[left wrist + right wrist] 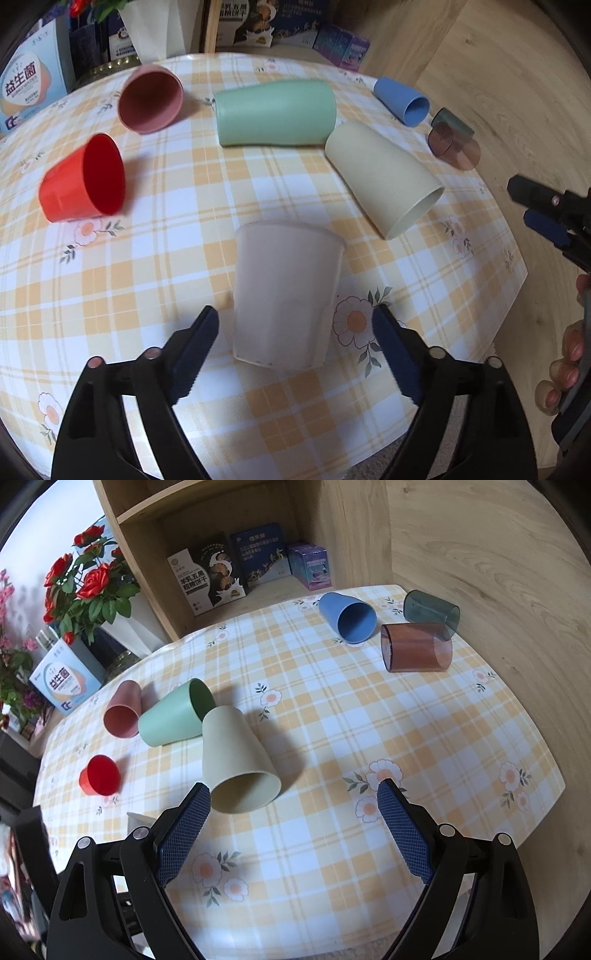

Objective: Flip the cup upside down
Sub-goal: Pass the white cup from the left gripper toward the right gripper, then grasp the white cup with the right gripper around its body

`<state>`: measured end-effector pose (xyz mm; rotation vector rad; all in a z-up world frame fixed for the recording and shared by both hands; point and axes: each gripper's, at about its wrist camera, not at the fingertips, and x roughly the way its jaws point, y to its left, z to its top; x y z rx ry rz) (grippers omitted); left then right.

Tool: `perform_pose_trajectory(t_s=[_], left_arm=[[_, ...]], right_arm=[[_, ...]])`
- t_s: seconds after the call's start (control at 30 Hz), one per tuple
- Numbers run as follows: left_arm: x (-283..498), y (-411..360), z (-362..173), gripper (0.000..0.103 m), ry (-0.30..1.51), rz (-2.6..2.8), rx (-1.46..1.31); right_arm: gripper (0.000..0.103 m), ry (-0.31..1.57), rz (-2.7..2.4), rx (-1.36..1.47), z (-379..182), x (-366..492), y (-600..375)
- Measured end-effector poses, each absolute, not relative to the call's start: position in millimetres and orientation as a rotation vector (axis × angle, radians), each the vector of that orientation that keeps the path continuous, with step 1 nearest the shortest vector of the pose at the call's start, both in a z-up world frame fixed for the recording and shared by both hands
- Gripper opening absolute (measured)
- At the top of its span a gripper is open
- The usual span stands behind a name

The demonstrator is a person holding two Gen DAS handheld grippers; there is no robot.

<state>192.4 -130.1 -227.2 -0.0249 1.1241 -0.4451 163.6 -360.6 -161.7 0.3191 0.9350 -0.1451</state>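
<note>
A pale pinkish-white cup (286, 295) lies on its side on the checked tablecloth (147, 266), its base toward my left gripper (295, 325) and its mouth pointing away. The left gripper is open, its blue pads either side of the cup's base without touching. The cup looks slightly blurred. My right gripper (293, 801) is open and empty above the cloth (332, 720), just right of a beige cup (236, 760) lying on its side. The right gripper also shows in the left wrist view (543, 210) at the table's right edge.
Other cups lie on their sides: red (83, 181), pink (149, 99), green (275, 112), beige (384, 177), blue (400, 99), clear brown (415, 648) and dark clear (430, 611). A wooden shelf with boxes (207, 576) and a rose vase (88, 587) stand behind. A wooden wall is at right.
</note>
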Motion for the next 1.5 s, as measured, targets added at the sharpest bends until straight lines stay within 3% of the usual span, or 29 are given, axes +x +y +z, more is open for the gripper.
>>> perform_pose_trajectory(t_s=[0.7, 1.03, 1.37, 1.5], left_arm=[[167.1, -31.6, -159.5, 0.097, 0.911, -0.285, -0.121], [138.7, 47.6, -138.9, 0.097, 0.780, -0.099, -0.174], [132.3, 69.0, -144.2, 0.097, 0.759, -0.033, -0.209], [133.4, 67.9, -146.8, 0.097, 0.759, -0.027, -0.202]], right_arm=[[0.089, 0.878, 0.119, 0.228, -148.1, 135.8, -262.6], [0.089, 1.033, 0.173, 0.116, -183.9, 142.1, -198.4], [0.088, 1.089, 0.122, 0.110, -216.9, 164.3, -181.5], [0.078, 1.102, 0.108, 0.072, -226.4, 171.2, -173.9]])
